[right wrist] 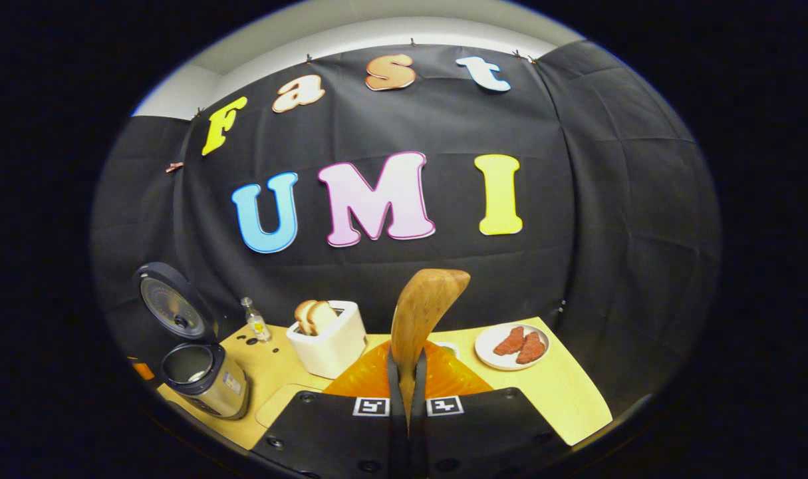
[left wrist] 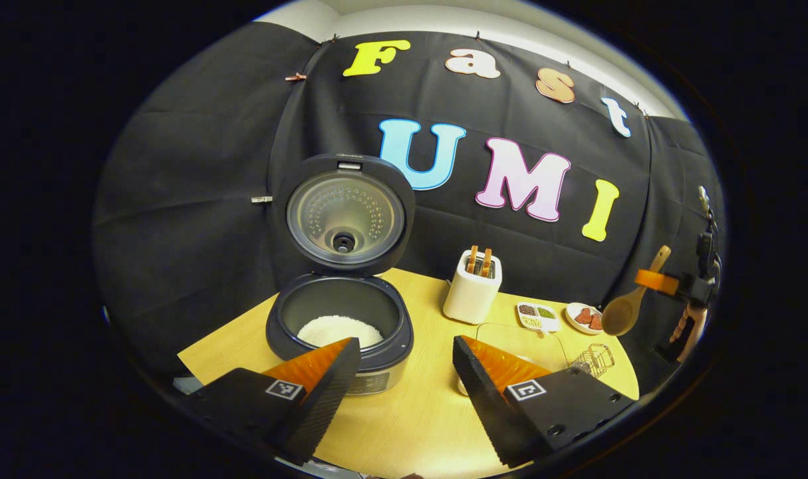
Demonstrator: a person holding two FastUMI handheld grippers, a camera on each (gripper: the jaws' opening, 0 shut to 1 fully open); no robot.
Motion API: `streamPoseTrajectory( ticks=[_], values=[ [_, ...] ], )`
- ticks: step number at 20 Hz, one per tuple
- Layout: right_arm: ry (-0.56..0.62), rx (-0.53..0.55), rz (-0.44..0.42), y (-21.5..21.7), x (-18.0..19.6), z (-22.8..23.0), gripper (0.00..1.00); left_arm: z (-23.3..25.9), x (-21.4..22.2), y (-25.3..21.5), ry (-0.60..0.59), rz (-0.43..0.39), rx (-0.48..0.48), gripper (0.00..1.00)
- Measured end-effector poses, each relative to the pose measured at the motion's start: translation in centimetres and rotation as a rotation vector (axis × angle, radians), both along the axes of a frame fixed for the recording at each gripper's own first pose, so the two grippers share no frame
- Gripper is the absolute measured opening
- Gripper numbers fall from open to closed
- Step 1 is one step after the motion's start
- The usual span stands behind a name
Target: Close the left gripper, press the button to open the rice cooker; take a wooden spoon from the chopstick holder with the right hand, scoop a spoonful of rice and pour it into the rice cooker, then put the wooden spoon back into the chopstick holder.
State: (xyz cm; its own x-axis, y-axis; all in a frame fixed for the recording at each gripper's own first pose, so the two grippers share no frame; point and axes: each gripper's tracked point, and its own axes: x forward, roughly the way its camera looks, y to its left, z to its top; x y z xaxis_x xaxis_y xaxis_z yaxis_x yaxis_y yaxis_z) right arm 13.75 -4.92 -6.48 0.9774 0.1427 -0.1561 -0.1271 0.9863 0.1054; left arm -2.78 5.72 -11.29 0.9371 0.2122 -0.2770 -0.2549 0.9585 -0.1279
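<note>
2 grippers logged: left gripper (left wrist: 404, 372), fingers spread and empty, just before the open rice cooker (left wrist: 340, 332); right gripper (right wrist: 404, 406), clamped on the wooden spoon (right wrist: 420, 313), well right of it, best kept level when scooping.

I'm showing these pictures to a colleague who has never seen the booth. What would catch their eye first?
Probably the rice cooker at the table's left, lid up, white rice in its pot. Next, the wooden spoon clamped upright in the right gripper, seen raised off to the right from the left gripper view. The open left gripper frames the cooker, with a white toaster behind.
</note>
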Motion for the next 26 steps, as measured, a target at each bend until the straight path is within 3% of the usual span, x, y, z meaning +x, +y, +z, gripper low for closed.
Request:
streamPoseTrajectory(
  ticks=[7,19,23,26],
  values=[
    [0.109,0.033,-0.075,-6.1,1.5,-6.5,0.06,1.2,0.8,-2.6,0.003,0.05,0.024,0.96],
    [0.292,0.231,-0.167,-8.0,3.5,-16.4,0.06,1.6,0.1,-4.4,0.037,0.128,0.019,0.95],
    [0.32,0.243,-0.186,-8.4,3.2,-17.4,0.09,2.0,-0.4,-4.2,0.028,0.147,0.018,0.96],
    [0.278,0.142,-0.218,-9.5,2.4,-16.6,0.15,3.0,-0.1,-3.1,-0.004,0.151,0.0,0.96]
  ],
)
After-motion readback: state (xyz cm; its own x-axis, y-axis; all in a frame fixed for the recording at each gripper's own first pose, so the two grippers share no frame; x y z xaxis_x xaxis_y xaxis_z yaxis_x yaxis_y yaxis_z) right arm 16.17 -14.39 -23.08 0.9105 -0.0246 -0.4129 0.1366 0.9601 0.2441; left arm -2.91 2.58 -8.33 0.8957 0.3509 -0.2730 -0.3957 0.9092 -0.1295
